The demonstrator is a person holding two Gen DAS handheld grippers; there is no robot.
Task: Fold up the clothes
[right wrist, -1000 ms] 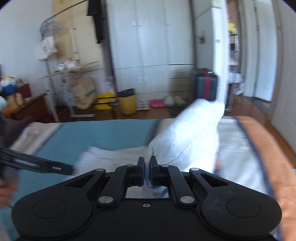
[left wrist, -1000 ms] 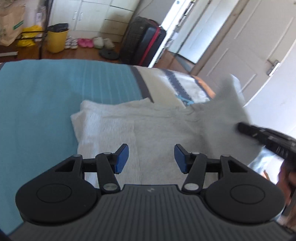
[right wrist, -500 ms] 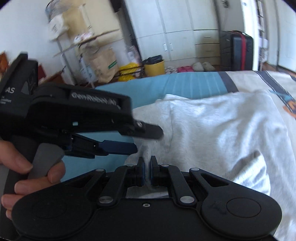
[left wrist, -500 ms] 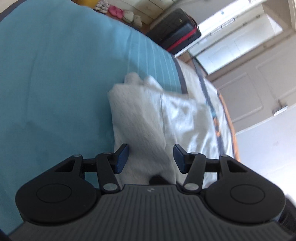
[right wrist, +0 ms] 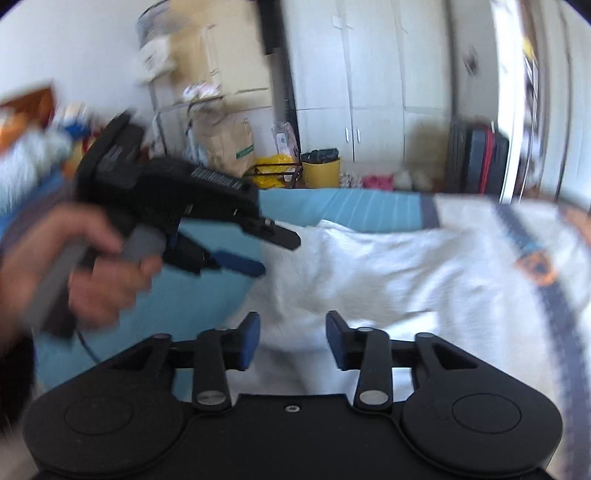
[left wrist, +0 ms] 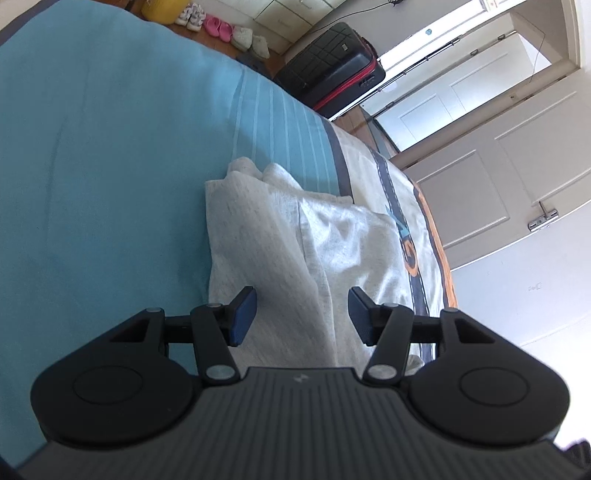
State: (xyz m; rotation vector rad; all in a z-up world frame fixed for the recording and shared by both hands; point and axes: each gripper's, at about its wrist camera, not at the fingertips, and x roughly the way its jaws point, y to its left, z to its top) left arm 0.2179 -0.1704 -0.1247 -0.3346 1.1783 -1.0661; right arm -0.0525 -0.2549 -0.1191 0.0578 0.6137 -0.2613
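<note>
We see the folded pale grey fabric garment [left wrist: 280, 254] at frame centre on the teal blanket [left wrist: 110, 166]; our left gripper [left wrist: 302, 314] and right gripper [right wrist: 292, 339] both hover released above it.

This is a home bedroom. A bed [left wrist: 110, 155] with a teal cover fills the foreground. Behind it stand white wardrobes [right wrist: 373, 92], a black suitcase [left wrist: 328, 86] with red trim, slippers and shoes [left wrist: 218, 27] on the wooden floor, a yellow bin [right wrist: 320, 170], a paper bag [right wrist: 227, 144] and a white panelled door [left wrist: 517, 177].
</note>
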